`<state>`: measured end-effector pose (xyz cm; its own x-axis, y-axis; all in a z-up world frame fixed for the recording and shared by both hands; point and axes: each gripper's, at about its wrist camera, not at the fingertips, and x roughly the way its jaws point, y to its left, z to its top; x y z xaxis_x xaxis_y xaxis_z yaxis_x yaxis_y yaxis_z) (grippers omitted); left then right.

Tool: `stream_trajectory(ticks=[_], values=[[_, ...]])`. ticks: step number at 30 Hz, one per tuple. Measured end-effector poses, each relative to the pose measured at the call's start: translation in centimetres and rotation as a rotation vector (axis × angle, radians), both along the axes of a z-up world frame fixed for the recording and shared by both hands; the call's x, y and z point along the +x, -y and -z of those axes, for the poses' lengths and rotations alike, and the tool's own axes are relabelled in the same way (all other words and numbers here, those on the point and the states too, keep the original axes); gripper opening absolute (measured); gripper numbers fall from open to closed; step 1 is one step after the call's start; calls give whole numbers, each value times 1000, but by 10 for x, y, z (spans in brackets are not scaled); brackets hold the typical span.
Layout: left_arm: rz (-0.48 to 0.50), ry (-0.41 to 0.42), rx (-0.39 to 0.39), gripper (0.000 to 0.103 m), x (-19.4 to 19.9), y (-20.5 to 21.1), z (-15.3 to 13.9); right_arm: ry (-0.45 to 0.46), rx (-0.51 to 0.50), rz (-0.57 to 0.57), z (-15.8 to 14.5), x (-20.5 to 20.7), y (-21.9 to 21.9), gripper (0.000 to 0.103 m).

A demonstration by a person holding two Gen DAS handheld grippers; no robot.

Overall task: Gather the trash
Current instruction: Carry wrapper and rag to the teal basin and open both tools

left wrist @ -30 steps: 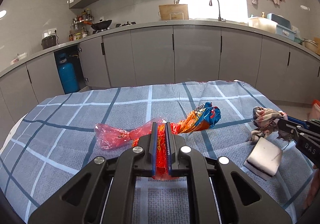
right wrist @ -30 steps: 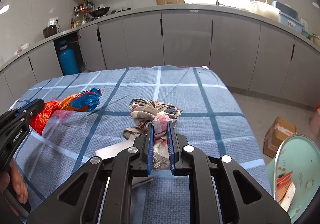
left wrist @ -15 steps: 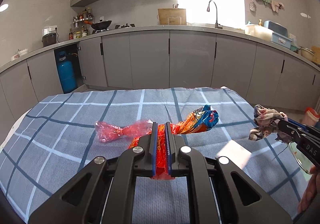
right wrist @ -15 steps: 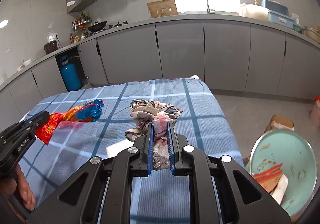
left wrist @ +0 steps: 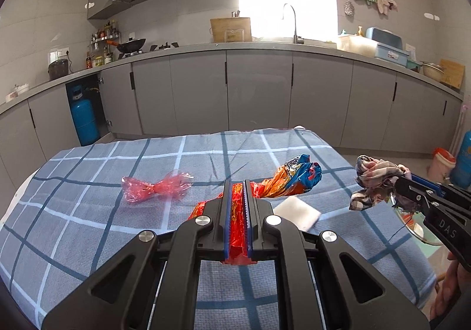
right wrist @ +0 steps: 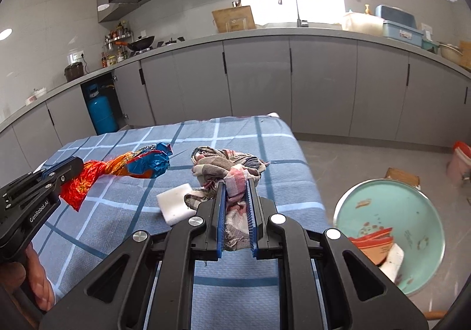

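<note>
The snack wrapper (left wrist: 290, 180), orange and red with a crumpled blue end, is pinched between the pressed-together fingers of the left gripper (left wrist: 237, 197) and hangs clear above the blue checked tablecloth (left wrist: 88, 227). Its blue end juts out ahead and to the right of the jaws, unsupported. To its right the plaid rag (right wrist: 226, 168) is pinched in the right gripper (right wrist: 235, 200), bunched ahead of the fingers with a frayed tail trailing down between them. Both pieces are in the air, near the table's right edge.

2 items lie on the cloth: a twisted pink cellophane wrapper (left wrist: 156, 187) well to the left, and a white sponge block (right wrist: 175, 206) just below and between the 2 held pieces. Off the table's right side, down on the floor, stands a pale green bin (right wrist: 412, 203) with an orange packet and some white scrap already in it.

Judging from this, the risks are a slick foil wrapper sliding out of a narrow pinch, and the rag's loose tail snagging on the table edge or the bin rim. Releasing early would drop either piece on the floor beside the bin. The pink wrapper could also be forgotten.

Readable writing: "GenRobot.AI" on the left gripper's side, "DAS" on the right one's. The wrapper's print is too crumpled to read.
</note>
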<state>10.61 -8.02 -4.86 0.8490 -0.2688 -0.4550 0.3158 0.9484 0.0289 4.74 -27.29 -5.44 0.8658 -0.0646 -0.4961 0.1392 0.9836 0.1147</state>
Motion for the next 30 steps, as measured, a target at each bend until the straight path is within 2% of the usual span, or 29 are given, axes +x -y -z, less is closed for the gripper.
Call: stream_trajectory(ticks=[16, 30], values=[[66, 18, 13, 8, -18, 27, -7, 16, 13, 62, -7, -26, 25, 14], [158, 18, 25, 8, -31, 68, -2, -2, 30, 140, 4, -41, 56, 14]])
